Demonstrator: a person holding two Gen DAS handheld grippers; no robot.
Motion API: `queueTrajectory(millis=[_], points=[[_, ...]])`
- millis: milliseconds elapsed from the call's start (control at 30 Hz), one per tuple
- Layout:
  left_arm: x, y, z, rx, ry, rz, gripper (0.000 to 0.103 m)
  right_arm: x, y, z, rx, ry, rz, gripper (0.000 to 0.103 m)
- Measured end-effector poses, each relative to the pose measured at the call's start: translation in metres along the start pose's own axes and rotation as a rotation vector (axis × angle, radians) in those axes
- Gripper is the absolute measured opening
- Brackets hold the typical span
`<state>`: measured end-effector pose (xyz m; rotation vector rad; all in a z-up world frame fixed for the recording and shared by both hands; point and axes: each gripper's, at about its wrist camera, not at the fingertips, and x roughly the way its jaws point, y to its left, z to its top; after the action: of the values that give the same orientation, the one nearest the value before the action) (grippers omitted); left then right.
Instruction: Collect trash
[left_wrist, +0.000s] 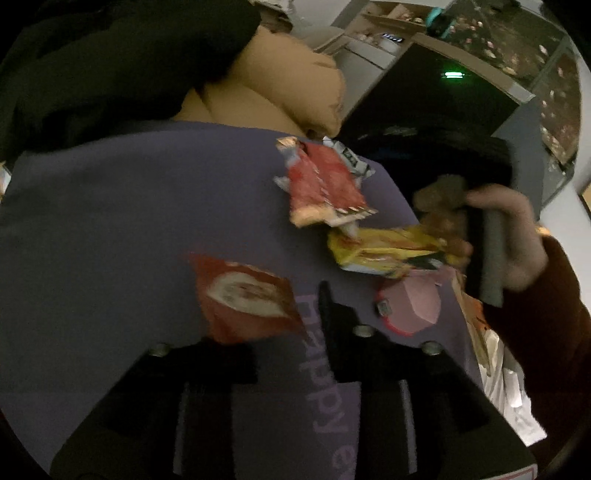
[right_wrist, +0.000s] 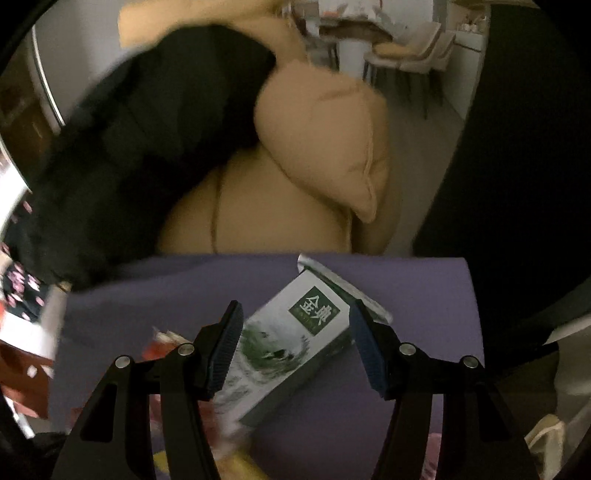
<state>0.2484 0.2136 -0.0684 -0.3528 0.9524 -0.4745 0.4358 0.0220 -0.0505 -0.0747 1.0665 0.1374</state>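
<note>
Purple cloth (right_wrist: 424, 291) covers a soft surface strewn with snack trash, tan cushions (right_wrist: 325, 147) behind it. In the right wrist view, a white and green rectangular drink carton (right_wrist: 291, 343) lies on its side between the spread fingers of the right gripper (right_wrist: 295, 350). The fingers are released and grasp nothing; the left pad (right_wrist: 225, 350) looks to be touching the carton, the right pad is just beside it. The carton's long axis runs diagonally, from near-left to far-right, so closing would squeeze it across its width. The left gripper (left_wrist: 291, 354) is blurred, and I cannot tell its state. Near it lie a red crumpled wrapper (left_wrist: 325, 184), a red packet (left_wrist: 243, 299) and a yellow wrapper (left_wrist: 384, 251).
</note>
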Motion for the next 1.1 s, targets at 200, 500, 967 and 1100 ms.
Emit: queueTrajectory(millis=[200,500,967,1100], points=[[-0.020,-0.004,-0.013,0.034,0.018,-0.059,0.039,0.003,-0.015,-0.012,0.039,-0.022,-0.028,0.057],[-0.017,-0.019,-0.011,0.083,-0.007,-0.097,0.043,-0.011,-0.047,-0.039,0.039,0.062,0.092,0.057],[-0.031,-0.001,0.010,-0.013,-0.147,0.001,0.047,-0.027,-0.048,-0.039,0.372,0.034,0.248,0.056],[-0.040,0.019,0.004,-0.051,-0.164,0.028,0.047,-0.012,-0.025,-0.025,0.273,0.037,0.127,0.056]])
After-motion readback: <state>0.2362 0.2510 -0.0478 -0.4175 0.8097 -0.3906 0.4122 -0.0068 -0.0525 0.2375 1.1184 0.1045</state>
